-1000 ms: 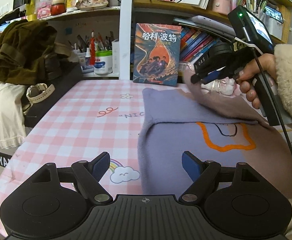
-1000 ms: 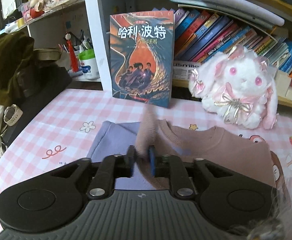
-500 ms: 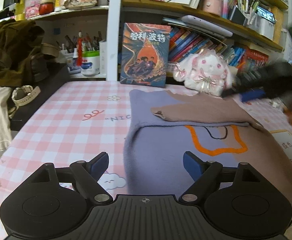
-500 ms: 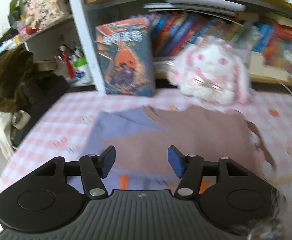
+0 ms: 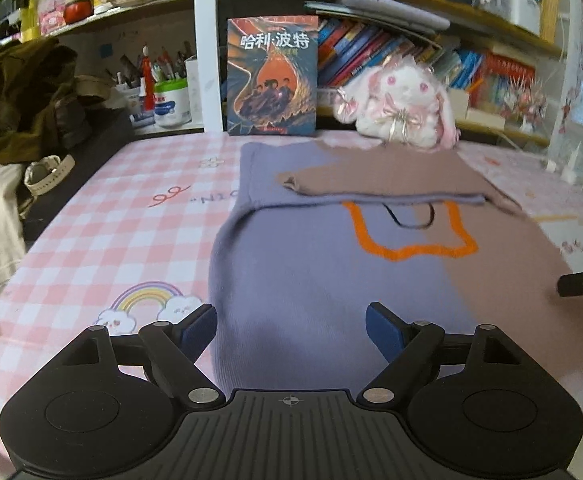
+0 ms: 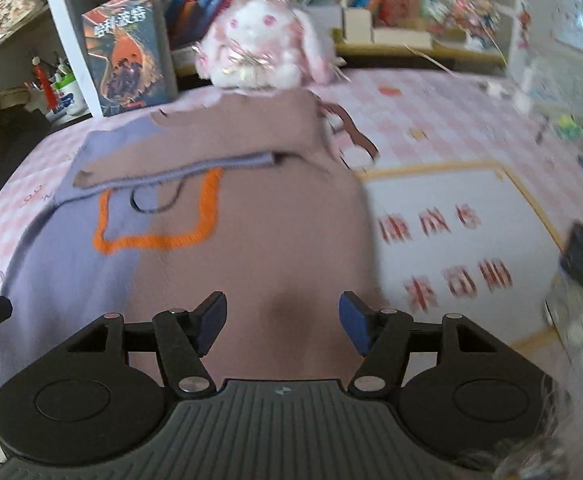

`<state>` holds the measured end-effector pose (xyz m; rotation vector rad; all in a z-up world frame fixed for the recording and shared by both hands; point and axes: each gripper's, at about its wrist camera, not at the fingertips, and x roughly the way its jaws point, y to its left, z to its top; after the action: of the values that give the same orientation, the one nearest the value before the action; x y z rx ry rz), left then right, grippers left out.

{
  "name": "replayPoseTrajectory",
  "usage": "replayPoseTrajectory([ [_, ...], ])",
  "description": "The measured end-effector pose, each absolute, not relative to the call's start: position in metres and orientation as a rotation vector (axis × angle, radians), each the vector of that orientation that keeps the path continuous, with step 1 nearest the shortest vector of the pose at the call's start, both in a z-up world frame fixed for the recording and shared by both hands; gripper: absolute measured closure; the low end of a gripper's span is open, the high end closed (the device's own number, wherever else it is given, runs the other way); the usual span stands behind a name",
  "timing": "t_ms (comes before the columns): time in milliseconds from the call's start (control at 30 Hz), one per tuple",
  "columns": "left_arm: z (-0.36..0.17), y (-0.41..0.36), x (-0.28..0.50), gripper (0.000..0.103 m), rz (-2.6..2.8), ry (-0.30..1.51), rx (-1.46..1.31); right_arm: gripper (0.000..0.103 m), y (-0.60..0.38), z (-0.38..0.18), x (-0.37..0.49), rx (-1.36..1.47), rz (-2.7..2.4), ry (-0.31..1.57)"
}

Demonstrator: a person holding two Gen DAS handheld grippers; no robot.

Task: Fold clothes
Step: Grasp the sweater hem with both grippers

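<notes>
Now the right gripper [image 6: 282, 320] no longer pinches the pink sleeve [image 5: 379, 178]; its jaws have just been opening, nothing between them. Left gripper [image 5: 291, 330] gapes, empty. One sweater [image 5: 323, 264] lies flat on the table [image 5: 103, 236], sleeve folded across. One book [image 5: 272, 76], one plush rabbit [image 5: 399, 108] behind, somewhat blurred.

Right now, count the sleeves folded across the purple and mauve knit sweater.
2. The mauve sleeve lies uppermost across the chest; the purple sleeve lies under it, only its lower edge showing.
</notes>
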<state>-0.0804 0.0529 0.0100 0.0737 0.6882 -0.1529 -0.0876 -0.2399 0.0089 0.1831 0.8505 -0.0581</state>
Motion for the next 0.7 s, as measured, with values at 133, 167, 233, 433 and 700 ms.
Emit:
replayPoseTrajectory([
  [133,0.009,0.05,-0.099,0.019,-0.101,0.716,0.059,0.042,-0.253,0.004,-0.111,0.192,-0.053,0.862],
  [167,0.009,0.052,-0.104,0.019,-0.086,0.725,0.048,0.042,-0.256,0.003,-0.117,0.193,-0.055,0.866],
  [233,0.007,0.057,-0.112,0.019,-0.052,0.742,0.031,0.042,-0.264,0.0,-0.127,0.207,-0.062,0.875],
  [433,-0.002,0.081,-0.121,0.023,0.038,0.823,-0.093,0.041,-0.281,-0.01,-0.151,0.241,-0.059,0.911],
  [700,-0.01,0.095,-0.11,0.06,0.031,0.86,-0.204,0.052,-0.277,-0.009,-0.154,0.225,-0.045,0.915],
])
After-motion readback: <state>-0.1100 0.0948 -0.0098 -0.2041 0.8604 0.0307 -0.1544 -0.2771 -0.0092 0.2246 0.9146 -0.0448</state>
